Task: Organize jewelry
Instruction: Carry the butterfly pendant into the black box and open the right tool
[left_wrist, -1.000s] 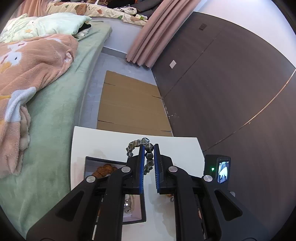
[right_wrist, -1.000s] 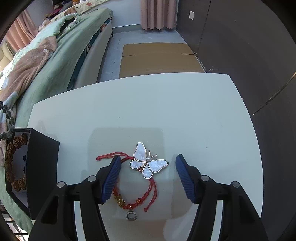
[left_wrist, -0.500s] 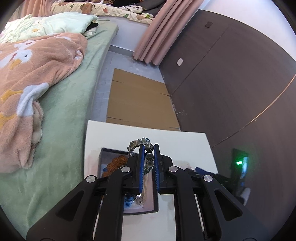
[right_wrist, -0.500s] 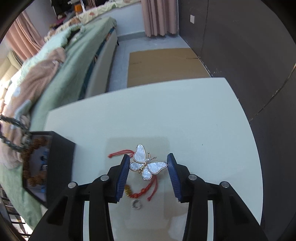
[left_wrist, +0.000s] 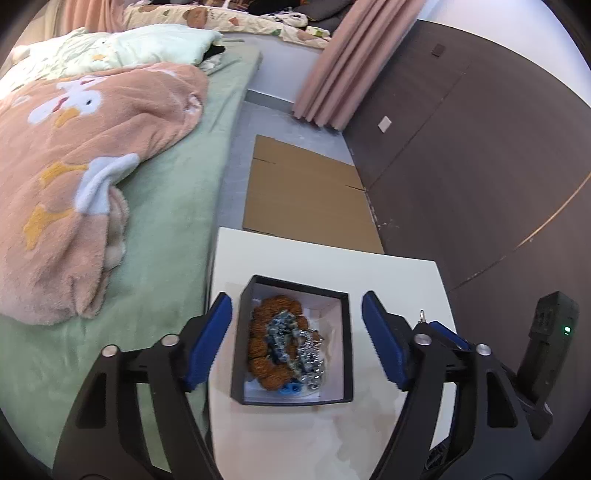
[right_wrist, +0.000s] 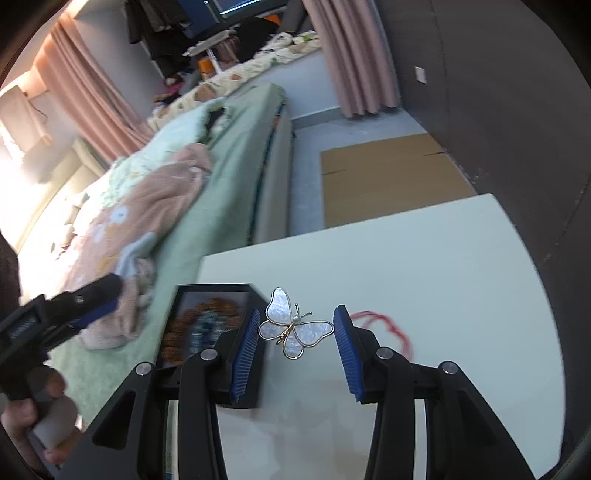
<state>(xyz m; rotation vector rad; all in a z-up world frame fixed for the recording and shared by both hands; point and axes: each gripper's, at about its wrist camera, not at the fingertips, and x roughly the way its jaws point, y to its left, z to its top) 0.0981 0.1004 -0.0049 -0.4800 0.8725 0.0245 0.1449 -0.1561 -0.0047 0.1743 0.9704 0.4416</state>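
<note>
The left tongs stand wide open in the lower half of the left wrist view, with nothing between them. Their blue-padded fingers are spread apart to the left and right of the frame's centre. In the right wrist view the same tongs reach in from the left edge, blurred, and the person's hand grips their handle at lower left.

The right tongs fill the lower middle of the right wrist view. Their blue pads are drawn partly together, clamping a butterfly brooch by its wingtips at the frame's centre.
</note>
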